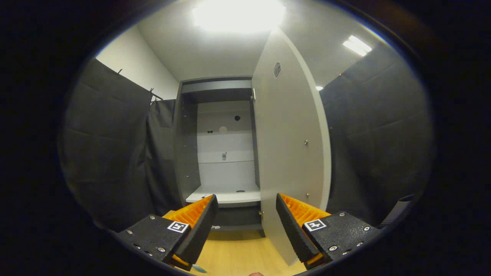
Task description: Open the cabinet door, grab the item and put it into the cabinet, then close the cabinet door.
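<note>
A tall white cabinet [226, 153] stands ahead of me with its door [287, 153] swung wide open to the right, edge toward me. Inside, white shelves [226, 197] show, with a small object [224, 156] on the middle shelf. My gripper [245, 209] is open, fingers spread apart with nothing between them, pointing at the lower shelf from some distance. A small bluish item [199, 268] peeks out on the wooden surface just under the left finger.
Black cloth walls [115, 153] close in on both sides of the cabinet. A light wooden surface [241, 253] lies below the fingers. The open door's edge stands just beyond the right finger. Bright ceiling lights [238, 15] glare overhead.
</note>
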